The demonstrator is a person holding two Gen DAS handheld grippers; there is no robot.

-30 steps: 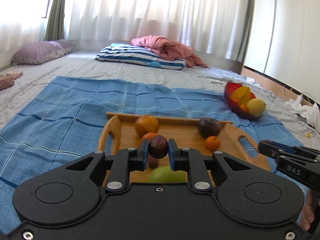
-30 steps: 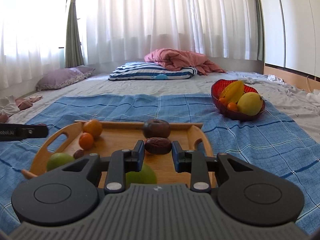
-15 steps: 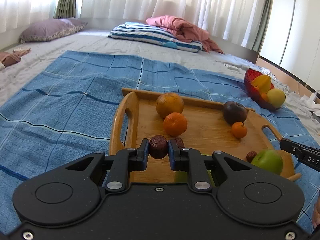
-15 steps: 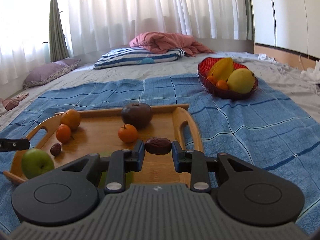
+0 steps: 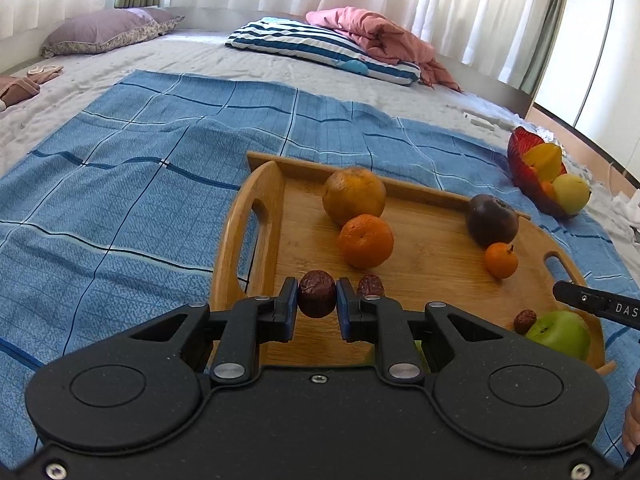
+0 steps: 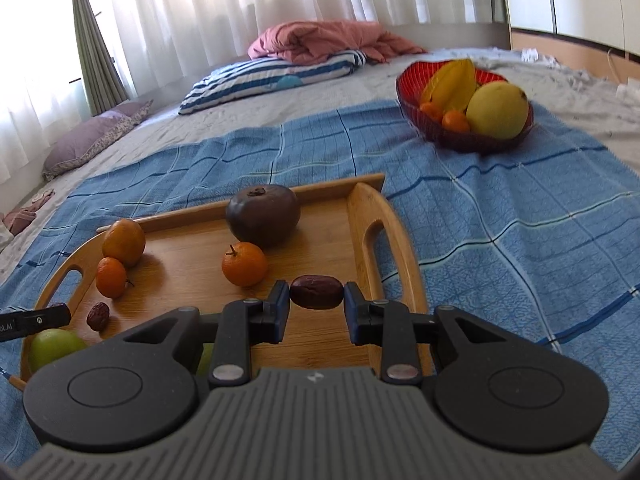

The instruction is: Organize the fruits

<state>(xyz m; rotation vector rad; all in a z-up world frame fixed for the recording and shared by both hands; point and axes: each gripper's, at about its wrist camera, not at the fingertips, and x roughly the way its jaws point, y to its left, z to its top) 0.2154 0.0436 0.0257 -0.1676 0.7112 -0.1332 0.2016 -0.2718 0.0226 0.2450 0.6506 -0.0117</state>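
Claws are both pinching: our left gripper is holding a wrinkled dark-red date upright, our right gripper another brown date lengthwise across, seemingly just above the bamboo serving tray.

Left gripper: clamped on a wrinkled brown date, held above the near left part of a wooden tray. On the tray are seen: a large orange, a mandarin touching it, a dark purple fruit, a small orange fruit, two loose dates, a green apple. Tray is laid on a blue checked cloth. A red basket of fruit is seen at far right. A tip of the right gripper is seen entering at the right edge.
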